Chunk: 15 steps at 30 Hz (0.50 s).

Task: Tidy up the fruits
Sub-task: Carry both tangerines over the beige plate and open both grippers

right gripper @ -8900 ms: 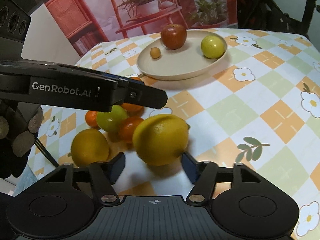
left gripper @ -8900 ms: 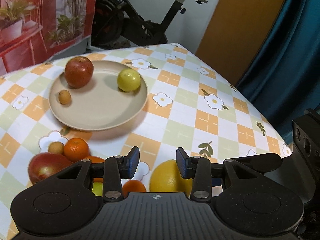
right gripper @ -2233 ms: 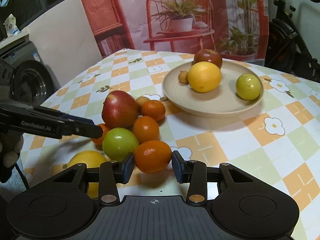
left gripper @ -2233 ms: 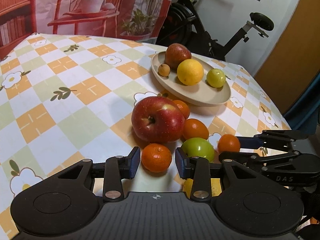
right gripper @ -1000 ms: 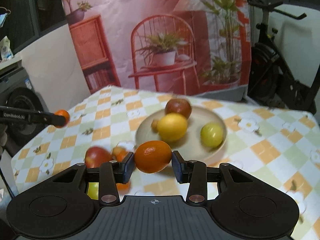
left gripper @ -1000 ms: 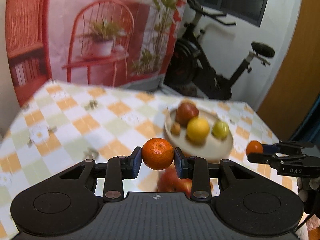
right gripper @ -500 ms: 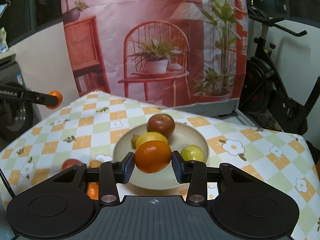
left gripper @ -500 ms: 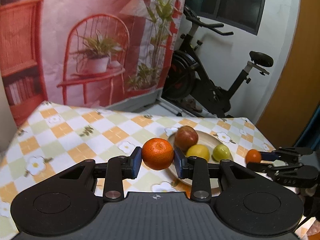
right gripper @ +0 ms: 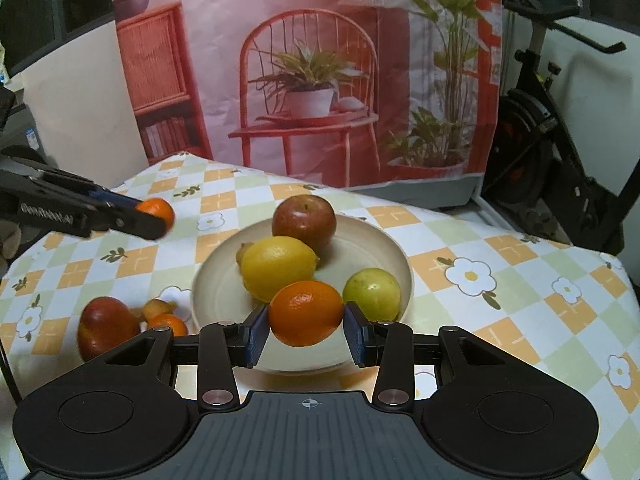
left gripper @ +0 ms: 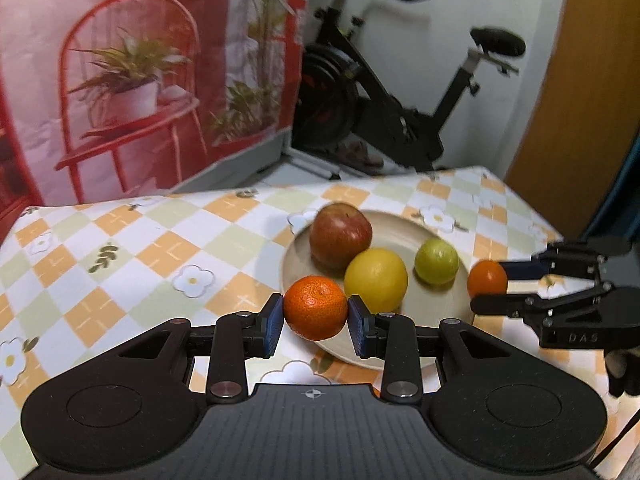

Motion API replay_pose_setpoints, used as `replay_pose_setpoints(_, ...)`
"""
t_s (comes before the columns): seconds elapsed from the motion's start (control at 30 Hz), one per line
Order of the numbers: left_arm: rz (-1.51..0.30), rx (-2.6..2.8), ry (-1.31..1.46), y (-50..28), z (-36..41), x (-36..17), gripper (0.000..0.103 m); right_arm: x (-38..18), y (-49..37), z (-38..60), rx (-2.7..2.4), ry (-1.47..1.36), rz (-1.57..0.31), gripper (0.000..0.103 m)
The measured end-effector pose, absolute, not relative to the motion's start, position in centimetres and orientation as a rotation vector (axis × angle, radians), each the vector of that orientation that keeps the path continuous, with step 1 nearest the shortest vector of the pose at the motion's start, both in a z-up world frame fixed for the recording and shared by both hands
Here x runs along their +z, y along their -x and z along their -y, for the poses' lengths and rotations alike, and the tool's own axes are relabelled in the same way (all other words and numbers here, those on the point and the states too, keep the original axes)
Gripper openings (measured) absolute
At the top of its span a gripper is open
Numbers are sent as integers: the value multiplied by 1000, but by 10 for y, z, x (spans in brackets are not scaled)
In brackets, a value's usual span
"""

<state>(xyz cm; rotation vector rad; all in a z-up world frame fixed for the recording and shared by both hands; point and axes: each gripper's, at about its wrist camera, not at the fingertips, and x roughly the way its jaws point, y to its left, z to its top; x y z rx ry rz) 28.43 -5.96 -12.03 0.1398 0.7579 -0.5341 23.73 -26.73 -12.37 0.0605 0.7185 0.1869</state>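
Note:
My left gripper is shut on a small tangerine, held in the air over the near left rim of the beige plate. My right gripper is shut on an orange, also held above the plate's near edge. On the plate lie a red apple, a lemon, a green fruit and a small brown fruit. In the left wrist view the right gripper shows at the right with its orange.
A second red apple, a small orange and a small brown fruit lie on the checkered tablecloth left of the plate. An exercise bike and a printed backdrop stand behind the table.
Both grippers have come closer to the plate and lower, each still holding its fruit. The plate now looks larger in both wrist views.

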Motion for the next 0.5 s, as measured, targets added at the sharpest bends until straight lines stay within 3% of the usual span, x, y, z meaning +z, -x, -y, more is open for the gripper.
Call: replay_pose_setpoints(0.5,-869,-573,-217,-316,89,-159,36,-157,-272,281,176,-68,-807,37)
